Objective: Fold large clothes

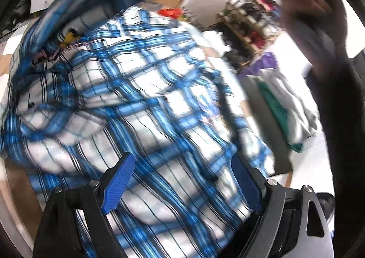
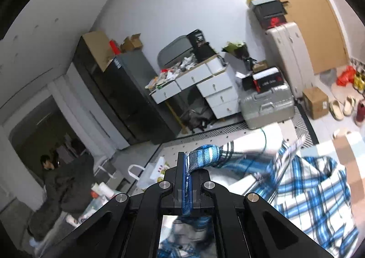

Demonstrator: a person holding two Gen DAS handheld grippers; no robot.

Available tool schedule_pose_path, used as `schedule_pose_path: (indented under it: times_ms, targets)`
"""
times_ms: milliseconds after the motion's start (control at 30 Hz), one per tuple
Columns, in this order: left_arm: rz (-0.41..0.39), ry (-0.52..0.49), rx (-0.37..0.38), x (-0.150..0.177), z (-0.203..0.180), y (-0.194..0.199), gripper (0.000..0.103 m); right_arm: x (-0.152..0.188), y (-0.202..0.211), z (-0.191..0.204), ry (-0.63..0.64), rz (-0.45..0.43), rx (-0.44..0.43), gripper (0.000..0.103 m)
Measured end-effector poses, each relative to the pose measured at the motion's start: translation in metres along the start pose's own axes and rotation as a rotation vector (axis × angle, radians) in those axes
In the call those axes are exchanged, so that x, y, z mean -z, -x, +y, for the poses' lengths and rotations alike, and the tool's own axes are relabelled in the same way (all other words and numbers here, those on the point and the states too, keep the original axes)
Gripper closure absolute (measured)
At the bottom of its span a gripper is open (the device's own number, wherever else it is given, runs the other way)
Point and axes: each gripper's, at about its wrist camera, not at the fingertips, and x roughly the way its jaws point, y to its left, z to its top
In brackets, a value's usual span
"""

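Right gripper (image 2: 187,166): jaws closed tight on a bunched fold of the shirt (image 2: 308,189); plaid cloth pinched between the pads and trailing off to the right of that view, where the rest hangs in loose folds. Right gripper points out across the room, only slightly downward.

Left gripper (image 1: 180,180): jaws wide, nothing between the pads; shirt (image 1: 141,89) fills the view just beyond the fingertips, rumpled, collar (image 1: 54,52) area toward upper left. Frame blurred, so contact with cloth cannot be told. A pile of other clothes (image 1: 287,107) lies to the right on the white surface.

Judged step: securing a second hold so the shirt can be spread before folding. To do it well: left gripper should take an edge or corner, not a mid-panel bunch; close on a single layer; right hold stays firm; then draw the two apart until the cloth is taut and flat. Risk: catching several layers, leaving a twist.
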Motion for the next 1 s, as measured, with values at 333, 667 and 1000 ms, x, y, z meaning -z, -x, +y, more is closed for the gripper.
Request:
schedule_pose_path:
  times_ms: [333,667,1000]
  targets:
    - [-0.362,0.159,-0.193,0.014,0.01,0.058,0.02,0.05,0.032,-0.088,-0.044,-0.052,-0.056,0.102]
    - [-0.262,0.397,-0.262,0.026,0.046,0.037,0.02,0.172,0.042,-0.216,-0.213,0.324,0.331,0.09]
    - [-0.067,0.352,-0.546,0.062,0.039,0.042,0.02,0.193,0.109,-0.202,-0.148,0.412,0.461,0.04]
